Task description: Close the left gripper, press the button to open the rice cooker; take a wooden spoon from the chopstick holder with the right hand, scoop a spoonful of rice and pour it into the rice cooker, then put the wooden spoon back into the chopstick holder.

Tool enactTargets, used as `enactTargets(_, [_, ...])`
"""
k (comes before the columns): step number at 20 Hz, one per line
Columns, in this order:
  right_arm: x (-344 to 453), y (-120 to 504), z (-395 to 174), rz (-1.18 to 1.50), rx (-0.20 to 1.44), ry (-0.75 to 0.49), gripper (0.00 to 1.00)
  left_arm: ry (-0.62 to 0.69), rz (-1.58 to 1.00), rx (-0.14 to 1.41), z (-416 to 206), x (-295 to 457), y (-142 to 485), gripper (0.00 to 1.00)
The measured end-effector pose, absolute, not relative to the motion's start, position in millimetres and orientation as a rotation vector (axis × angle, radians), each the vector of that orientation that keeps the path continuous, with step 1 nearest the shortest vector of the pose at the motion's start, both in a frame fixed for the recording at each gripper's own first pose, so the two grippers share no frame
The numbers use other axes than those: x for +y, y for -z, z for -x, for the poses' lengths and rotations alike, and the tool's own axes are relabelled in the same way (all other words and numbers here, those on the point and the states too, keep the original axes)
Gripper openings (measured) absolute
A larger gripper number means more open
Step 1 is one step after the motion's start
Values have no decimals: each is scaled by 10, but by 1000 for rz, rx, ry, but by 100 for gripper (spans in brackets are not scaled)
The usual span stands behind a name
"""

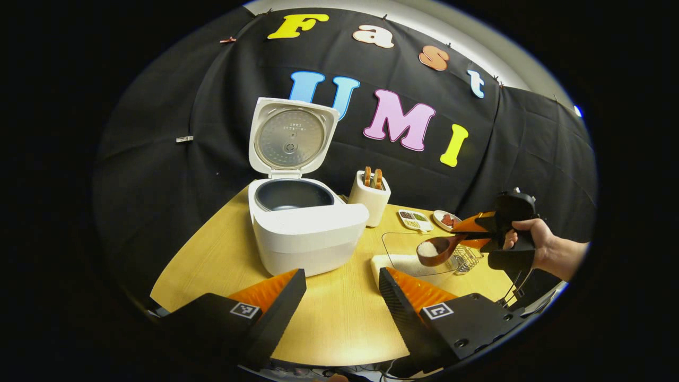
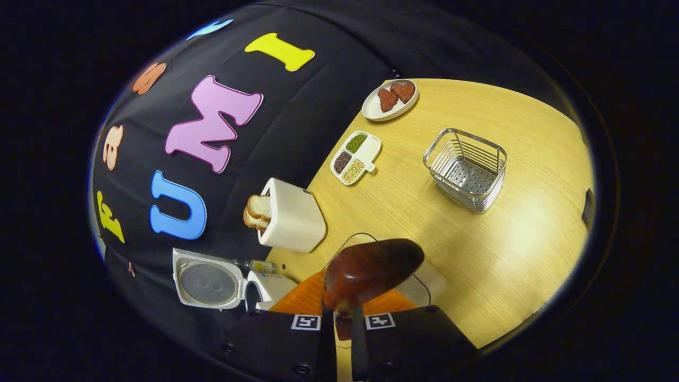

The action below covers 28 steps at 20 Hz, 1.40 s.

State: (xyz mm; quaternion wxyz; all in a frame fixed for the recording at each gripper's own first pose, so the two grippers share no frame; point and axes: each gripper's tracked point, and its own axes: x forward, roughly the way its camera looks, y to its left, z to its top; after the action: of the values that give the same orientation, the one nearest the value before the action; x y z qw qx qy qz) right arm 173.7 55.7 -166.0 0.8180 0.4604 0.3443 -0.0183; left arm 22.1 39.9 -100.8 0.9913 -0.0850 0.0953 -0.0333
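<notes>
Left gripper view, near to far: left hand-held gripper sits wide apart over the table, holding nothing. Past it, the rice cooker has its lid up and the pot looks bare inside, hard to say for sure. Over to the right, a hand holds the right hand-held gripper, clamped on the wooden spoon, which carries a heap of rice above a clear container. Farther back stands the toaster.
</notes>
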Motion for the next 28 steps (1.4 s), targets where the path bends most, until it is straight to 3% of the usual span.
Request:
enactTargets(5, [659,1383,-1907,-1077,711,37,16,33,204,151,-217,531,943,95])
enactTargets(17, [1704,484,-2420,-1207,668,-139,16,-61,277,137,-111,887,957,95])
enactTargets(24, [2569,299,-2537,-1169,688,-251,15,-109,299,143,-49,1113,1009,95])
enactTargets(28, [2886,376,-2665,-1021,641,-264,15,-136,312,147,-47,1256,1027,95])
